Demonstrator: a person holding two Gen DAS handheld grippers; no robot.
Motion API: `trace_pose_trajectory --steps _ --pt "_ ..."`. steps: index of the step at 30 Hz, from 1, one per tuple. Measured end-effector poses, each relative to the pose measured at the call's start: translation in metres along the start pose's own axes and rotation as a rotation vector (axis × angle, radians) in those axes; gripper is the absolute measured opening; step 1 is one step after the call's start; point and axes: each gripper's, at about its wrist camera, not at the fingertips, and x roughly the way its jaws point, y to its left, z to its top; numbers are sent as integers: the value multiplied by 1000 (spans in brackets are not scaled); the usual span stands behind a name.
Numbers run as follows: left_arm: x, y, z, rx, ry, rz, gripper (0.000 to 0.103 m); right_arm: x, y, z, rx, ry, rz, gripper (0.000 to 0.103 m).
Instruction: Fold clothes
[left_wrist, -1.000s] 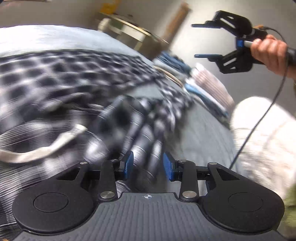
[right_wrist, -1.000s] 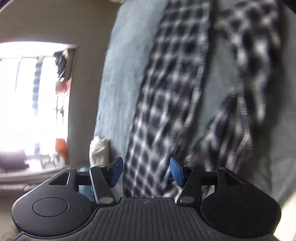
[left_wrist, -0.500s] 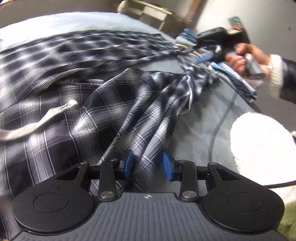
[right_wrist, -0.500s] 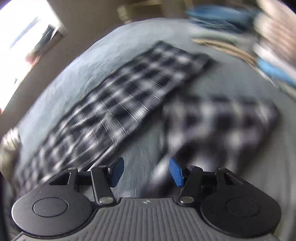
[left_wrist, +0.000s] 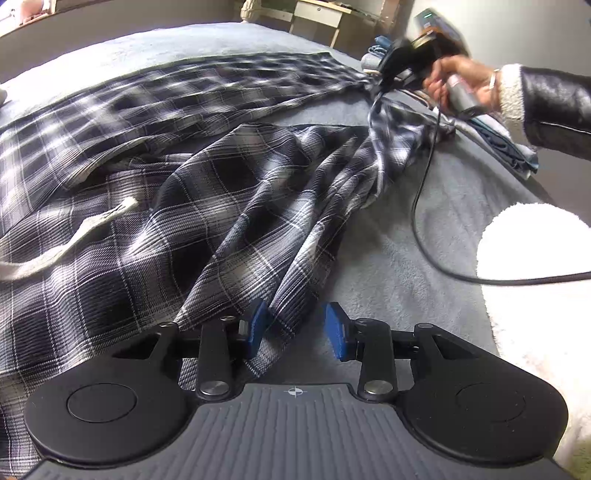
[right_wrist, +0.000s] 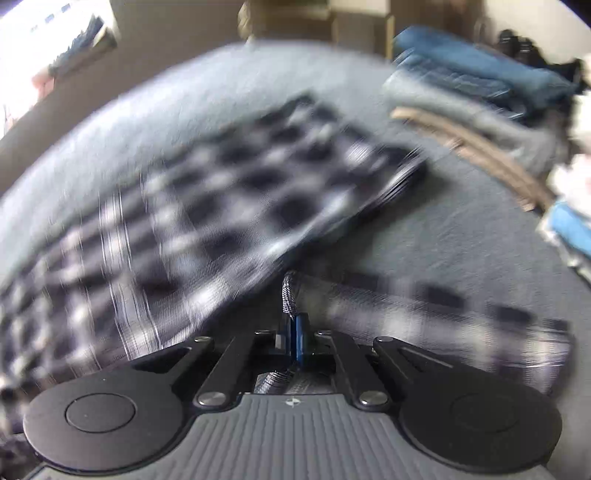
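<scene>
Black-and-white plaid trousers (left_wrist: 221, 192) lie crumpled on a grey blanket (left_wrist: 406, 258), a white drawstring (left_wrist: 74, 240) on top. My left gripper (left_wrist: 295, 328) hovers low over the near edge of one leg. Its jaws stand apart, a fold of plaid against the left pad and the right pad clear. At the far end of that leg a hand (left_wrist: 458, 81) holds my right gripper (left_wrist: 384, 79). In the right wrist view that gripper (right_wrist: 295, 332) is shut on the hem, a twist of cloth (right_wrist: 290, 295) poking up between the pads; the trousers (right_wrist: 229, 192) beyond are blurred.
Folded clothes are stacked along the far right of the bed (right_wrist: 461, 85), also past the hand (left_wrist: 509, 147). White fluffy fabric (left_wrist: 535, 258) lies at the right edge, with a black cable (left_wrist: 421, 206) running across the blanket. Furniture stands behind the bed.
The right gripper came down from the air to the far end of the trouser leg and shut on its hem. The left gripper tipped downward over the near edge, jaws unchanged.
</scene>
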Motion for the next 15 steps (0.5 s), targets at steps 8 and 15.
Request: trace_pose_trajectory --steps 8,15 --pt "-1 -12 2 43 18 -39 35 -155 -94 -10 237 -234 209 2" --pt "0 -21 -3 49 73 -86 35 -197 -209 -96 540 -242 128 2"
